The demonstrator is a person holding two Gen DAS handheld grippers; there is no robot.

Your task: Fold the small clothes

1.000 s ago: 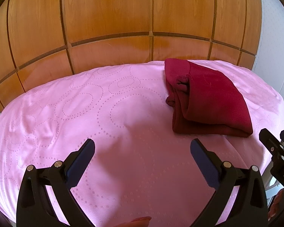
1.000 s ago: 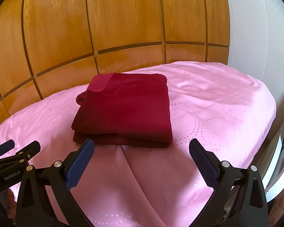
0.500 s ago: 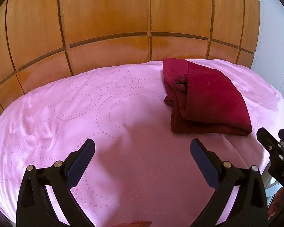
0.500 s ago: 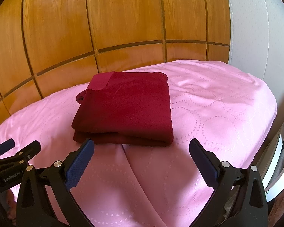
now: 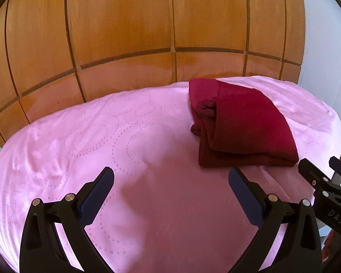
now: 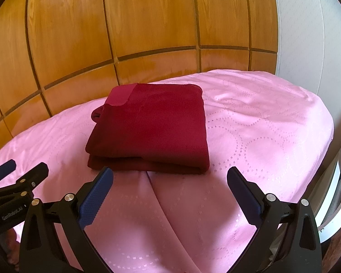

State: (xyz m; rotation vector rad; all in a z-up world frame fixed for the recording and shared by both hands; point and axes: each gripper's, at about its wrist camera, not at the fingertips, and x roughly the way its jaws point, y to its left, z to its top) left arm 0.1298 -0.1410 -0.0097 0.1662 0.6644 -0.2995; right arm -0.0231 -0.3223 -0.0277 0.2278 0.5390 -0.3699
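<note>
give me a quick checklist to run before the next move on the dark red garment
1. Garment folded: the dark red garment lies as a compact rectangle with layers stacked. Ok.
2. Edges tidy: a rolled bit of fabric pokes out at its far left corner. Not ok.
3. Left gripper free: jaws wide apart, nothing between them. Ok.
4. Right gripper free: jaws wide apart, just short of the garment's near edge. Ok.
5. Surface: the pink cover is flat around the garment, with one crease running toward the camera. Ok.
6. More clothes waiting: none visible in either view; beyond the frame, cannot tell.
</note>
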